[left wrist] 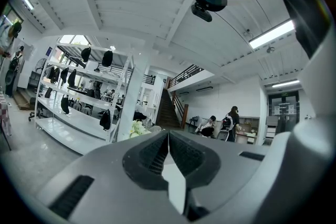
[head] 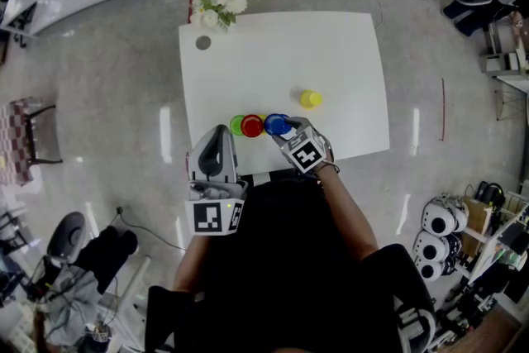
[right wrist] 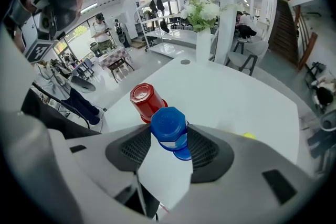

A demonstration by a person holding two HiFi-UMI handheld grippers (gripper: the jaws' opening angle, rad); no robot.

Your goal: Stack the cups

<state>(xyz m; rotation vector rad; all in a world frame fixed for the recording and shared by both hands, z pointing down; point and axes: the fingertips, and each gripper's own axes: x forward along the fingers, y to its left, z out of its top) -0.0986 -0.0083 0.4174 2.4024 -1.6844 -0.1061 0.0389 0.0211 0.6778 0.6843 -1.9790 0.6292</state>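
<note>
Three upside-down cups stand in a row near the front edge of the white table (head: 331, 54): green (head: 237, 126), red (head: 252, 126) and blue (head: 276, 125). A yellow cup (head: 311, 99) stands apart, farther back to the right. My right gripper (head: 285, 131) is shut on the blue cup (right wrist: 169, 126), with a pad against each side. The red cup (right wrist: 145, 99) is just beyond it to the left. My left gripper (head: 216, 136) hangs off the table's front edge, tilted up toward the ceiling. Its jaws (left wrist: 168, 136) are shut with nothing between them.
A vase of white flowers (head: 216, 0) stands at the table's back left corner, with a small grey disc (head: 203, 42) beside it. Chairs and shelving surround the table on the grey floor. The person's body is against the front edge.
</note>
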